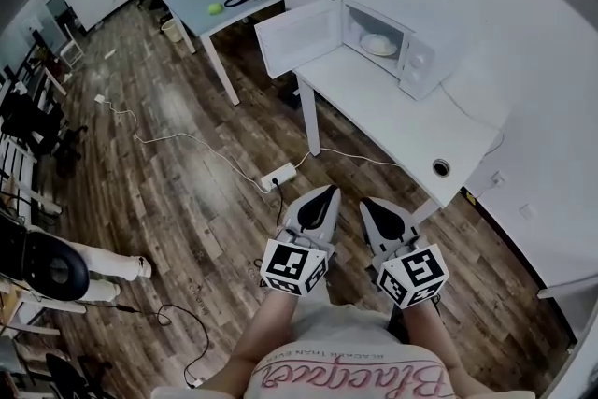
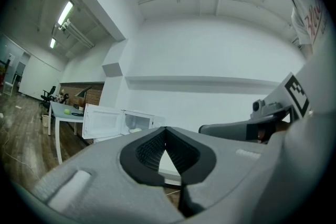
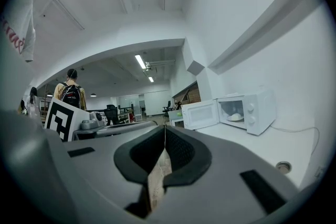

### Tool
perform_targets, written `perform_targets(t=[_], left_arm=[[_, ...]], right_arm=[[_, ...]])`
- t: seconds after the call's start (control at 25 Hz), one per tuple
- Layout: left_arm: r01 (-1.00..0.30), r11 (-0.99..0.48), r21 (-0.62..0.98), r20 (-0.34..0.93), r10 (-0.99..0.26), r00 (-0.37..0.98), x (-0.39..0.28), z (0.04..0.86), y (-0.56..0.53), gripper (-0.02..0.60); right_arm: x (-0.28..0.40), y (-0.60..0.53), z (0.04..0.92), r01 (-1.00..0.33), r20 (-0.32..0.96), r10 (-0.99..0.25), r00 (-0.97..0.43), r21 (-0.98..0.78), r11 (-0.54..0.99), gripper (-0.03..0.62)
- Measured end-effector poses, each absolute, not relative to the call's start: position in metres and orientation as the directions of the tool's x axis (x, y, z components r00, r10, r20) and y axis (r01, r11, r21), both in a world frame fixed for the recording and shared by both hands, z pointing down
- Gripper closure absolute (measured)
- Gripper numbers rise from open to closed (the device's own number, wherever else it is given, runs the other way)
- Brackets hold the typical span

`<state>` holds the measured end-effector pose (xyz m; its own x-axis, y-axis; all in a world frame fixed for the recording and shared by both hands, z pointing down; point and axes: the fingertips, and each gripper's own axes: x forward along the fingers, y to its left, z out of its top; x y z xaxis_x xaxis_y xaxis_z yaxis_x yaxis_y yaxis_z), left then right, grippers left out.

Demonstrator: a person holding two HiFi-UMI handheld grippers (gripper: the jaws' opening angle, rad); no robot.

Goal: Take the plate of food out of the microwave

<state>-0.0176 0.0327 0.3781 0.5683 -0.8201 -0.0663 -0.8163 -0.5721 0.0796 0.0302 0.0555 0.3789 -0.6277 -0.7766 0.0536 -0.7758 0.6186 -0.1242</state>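
Your grey left gripper [image 1: 327, 192] and right gripper [image 1: 367, 203]: tongs pressed together, empty. Open white microwave [image 1: 422, 56]: white plate of food [image 1: 378, 44] inside.

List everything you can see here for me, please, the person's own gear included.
Boxy microwave: one, white, door open, at the far end of the long table.
Round plate of food: one, pale, inside the microwave.
Long table: one, white, against the wall.
Second table: one, pale blue-grey, beyond the microwave.
Small ball: one, yellow-green, on the second table.
Power strip: one, white, on the wooden floor.
Bystander with backpack: one, far off in the right gripper view.
Left gripper: one, grey, shut, empty.
Right gripper: one, grey, shut, empty.
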Motion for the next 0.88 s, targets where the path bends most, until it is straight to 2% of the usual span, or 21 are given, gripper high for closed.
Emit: perform_targets(t=[0.88], left_arm=[[-0.743, -0.661, 0.103, -0.066, -0.75, 0.658, -0.059, 0.382, -0.099, 0.577]], right_arm=[[-0.021, -0.075, 0.385, -0.827, 0.081, -0.826, -0.558, -0.128, 0.547, 0.58]])
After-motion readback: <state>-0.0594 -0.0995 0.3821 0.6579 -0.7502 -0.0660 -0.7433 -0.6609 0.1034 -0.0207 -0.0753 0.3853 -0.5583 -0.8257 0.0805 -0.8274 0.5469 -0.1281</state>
